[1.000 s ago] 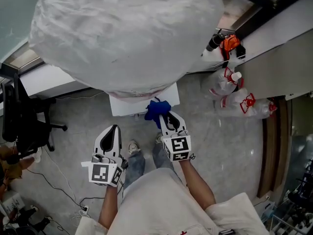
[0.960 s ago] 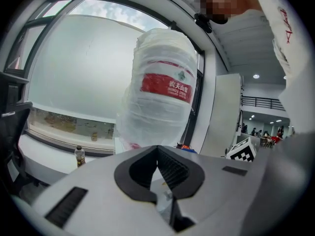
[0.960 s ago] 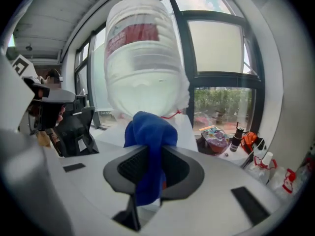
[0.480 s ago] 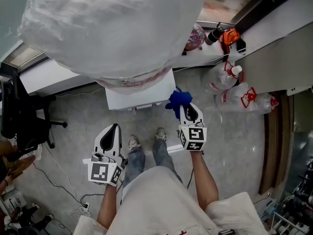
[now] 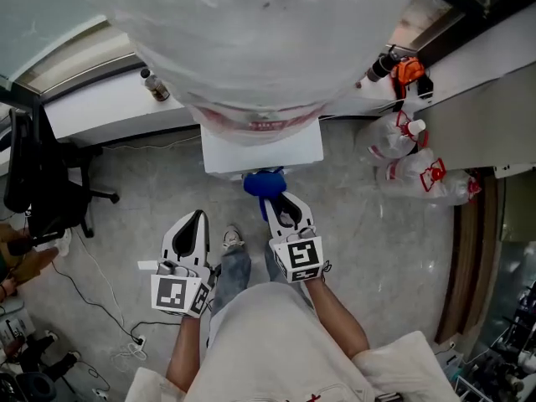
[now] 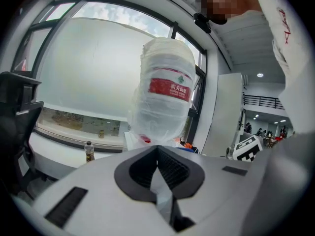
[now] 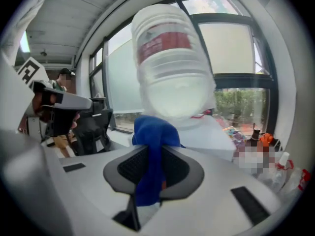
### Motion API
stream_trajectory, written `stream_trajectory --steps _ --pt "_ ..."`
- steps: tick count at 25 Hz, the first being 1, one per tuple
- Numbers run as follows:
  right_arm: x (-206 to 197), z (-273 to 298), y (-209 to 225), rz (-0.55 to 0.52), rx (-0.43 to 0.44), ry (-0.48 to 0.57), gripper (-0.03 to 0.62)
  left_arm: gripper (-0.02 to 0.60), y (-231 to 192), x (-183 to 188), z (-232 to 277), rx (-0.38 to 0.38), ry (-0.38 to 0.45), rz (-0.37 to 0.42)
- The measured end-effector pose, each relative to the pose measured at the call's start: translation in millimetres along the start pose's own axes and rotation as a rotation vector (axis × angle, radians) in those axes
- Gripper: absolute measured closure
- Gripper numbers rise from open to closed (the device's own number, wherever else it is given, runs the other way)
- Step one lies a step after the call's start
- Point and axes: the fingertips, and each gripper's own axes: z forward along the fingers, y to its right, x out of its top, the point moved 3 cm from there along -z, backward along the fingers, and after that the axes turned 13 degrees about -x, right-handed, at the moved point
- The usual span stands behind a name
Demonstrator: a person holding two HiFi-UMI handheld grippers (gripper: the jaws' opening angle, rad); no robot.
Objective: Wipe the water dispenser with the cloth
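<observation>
Right gripper (image 5: pixel 279 205) pinching the cloth (image 5: pixel 262 182) just in front of the dispenser (image 5: pixel 263 151), left gripper (image 5: pixel 194 221) closed on nothing, we want it pressed flat, sweeping evenly.

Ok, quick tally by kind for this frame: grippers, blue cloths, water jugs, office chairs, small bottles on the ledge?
Grippers: 2, left gripper and right gripper
Blue cloth: 1, clamped in the right gripper
Water jug: 1
Office chair: 1
Small bottle on the ledge: 1
Total: 6
</observation>
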Motion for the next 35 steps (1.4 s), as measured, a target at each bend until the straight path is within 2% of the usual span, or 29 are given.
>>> stream_trajectory --steps 7,12,17,22,28,35 --pt "-18.9 27.6 -127.1 -0.021 0.239 -0.044 0.508 0.571 -35.3 -2.9 -49.1 0.099 0.003 -0.013" --pt "-29.1 53.4 -149.6 -0.041 0.275 -0.058 0.508 0.571 -48.0 -5.5 -69.7 0.148 -0.005 -0.017" --pt "-33.1 74.9 -123.9 -0.035 0.208 -0.063 0.508 0.571 -50.6 -11.6 -68.6 0.146 -0.020 -0.019" --pt "-41.3 75.7 -81.3 -0.023 0.120 -0.076 0.507 0.571 -43.0 -11.1 -45.8 0.093 -0.026 -0.016" --pt "-49.9 60.6 -18.2 0.006 -0.004 -0.087 0.508 0.571 -19.4 -8.2 -10.3 0.007 -0.029 0.002" --pt "-60.8 46.0 74.5 0.039 -0.178 -0.090 0.508 0.571 11.9 -8.4 27.4 -0.067 -0.044 0.015"
